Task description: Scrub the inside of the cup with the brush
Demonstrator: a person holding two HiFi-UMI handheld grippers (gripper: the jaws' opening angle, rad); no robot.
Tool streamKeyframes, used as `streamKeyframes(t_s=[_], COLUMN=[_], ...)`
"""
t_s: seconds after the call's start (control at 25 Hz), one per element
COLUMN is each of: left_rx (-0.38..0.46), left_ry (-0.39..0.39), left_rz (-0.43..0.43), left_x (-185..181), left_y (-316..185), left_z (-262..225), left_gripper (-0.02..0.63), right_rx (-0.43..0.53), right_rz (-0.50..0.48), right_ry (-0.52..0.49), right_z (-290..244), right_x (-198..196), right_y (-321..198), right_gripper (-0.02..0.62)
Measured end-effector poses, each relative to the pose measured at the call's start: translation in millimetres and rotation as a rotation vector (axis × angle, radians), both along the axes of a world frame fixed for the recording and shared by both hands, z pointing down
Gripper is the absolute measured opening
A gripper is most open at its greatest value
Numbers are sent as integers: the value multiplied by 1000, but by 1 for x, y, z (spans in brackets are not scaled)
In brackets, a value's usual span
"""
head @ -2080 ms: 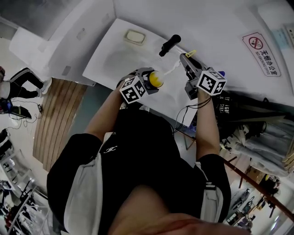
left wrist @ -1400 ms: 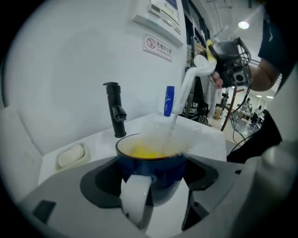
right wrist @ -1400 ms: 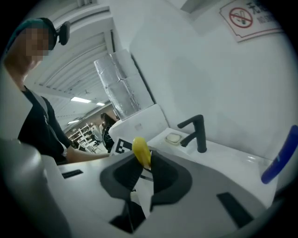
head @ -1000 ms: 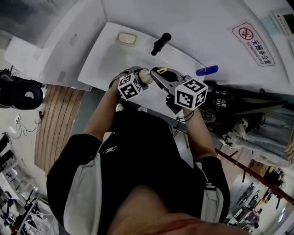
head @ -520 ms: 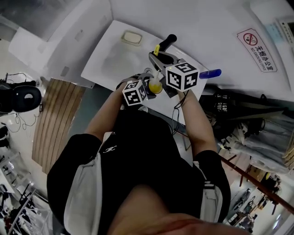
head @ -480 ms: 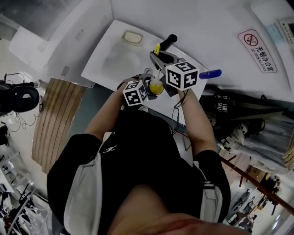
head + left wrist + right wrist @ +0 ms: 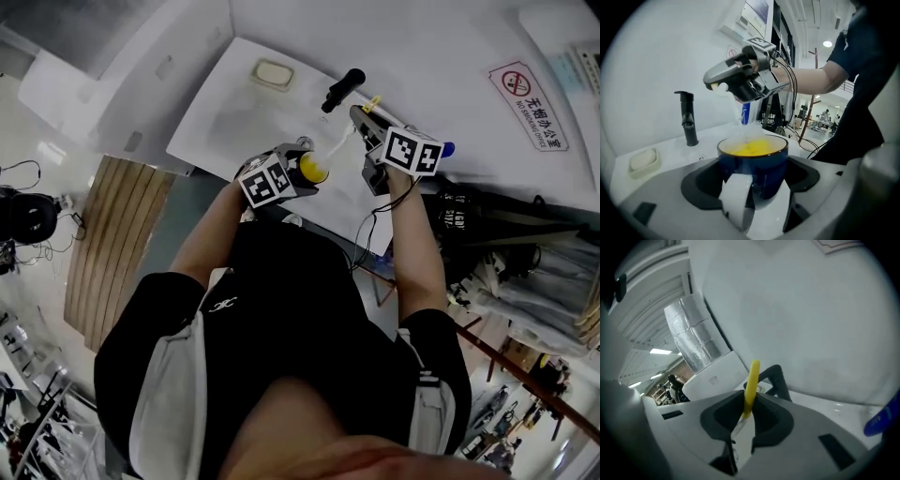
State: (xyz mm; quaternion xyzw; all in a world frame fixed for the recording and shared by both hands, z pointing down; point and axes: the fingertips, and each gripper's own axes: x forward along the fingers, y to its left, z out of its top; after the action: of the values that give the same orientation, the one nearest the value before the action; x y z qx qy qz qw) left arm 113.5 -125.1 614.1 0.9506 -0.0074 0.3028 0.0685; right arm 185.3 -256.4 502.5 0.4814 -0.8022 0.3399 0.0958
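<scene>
A blue cup (image 7: pixel 752 161) with a yellow inside (image 7: pixel 313 168) sits upright between the jaws of my left gripper (image 7: pixel 752 180), which is shut on it over the white sink (image 7: pixel 230 108). My right gripper (image 7: pixel 362 117) is up and to the right of the cup, shut on the brush's yellow handle (image 7: pixel 750 389). The brush's pale, see-through bristle end (image 7: pixel 743 129) slants down from the right gripper (image 7: pixel 740 82) to the cup's mouth. How deep it reaches inside is unclear.
A black faucet (image 7: pixel 343 89) stands at the back of the sink, with a soap dish (image 7: pixel 274 72) to its left. A blue bottle (image 7: pixel 448 148) lies on the ledge at the right. A no-smoking sign (image 7: pixel 530 94) hangs on the wall.
My right gripper has swung from right above the cup out to the right and back, drawing the brush up toward the rim. The left gripper and cup shifted only slightly.
</scene>
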Motion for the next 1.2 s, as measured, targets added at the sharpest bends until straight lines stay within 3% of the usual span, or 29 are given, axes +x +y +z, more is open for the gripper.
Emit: streamKeyframes(t_s=[0.16, 0.28, 0.44, 0.6, 0.76, 0.96, 1.2], left_rx=[-29, -67, -96, -59, 7, 147, 131], left_ry=[12, 12, 15, -33, -105, -208, -118], left_rz=[-57, -108, -210, -242, -210, -87, 4], left_x=[-6, -15, -28, -35, -33, -25, -5], left_y=[-14, -27, -54, -72, -71, -56, -33], left_z=[1, 4, 5, 6, 13, 17, -1], left_gripper=[385, 385, 385, 385, 385, 385, 385], right_rx=[-25, -14, -4, 29, 96, 182, 287], right_rz=[43, 30, -70, -192, -245, -194, -44], right_ry=[-87, -78, -84, -88, -62, -98, 42], right_z=[0, -5, -16, -29, -42, -53, -63], right_x=[21, 22, -2, -38, -65, -75, -55], right_y=[22, 45, 76, 99, 95, 64, 19], right_gripper=[60, 58, 55, 55, 57, 55, 52])
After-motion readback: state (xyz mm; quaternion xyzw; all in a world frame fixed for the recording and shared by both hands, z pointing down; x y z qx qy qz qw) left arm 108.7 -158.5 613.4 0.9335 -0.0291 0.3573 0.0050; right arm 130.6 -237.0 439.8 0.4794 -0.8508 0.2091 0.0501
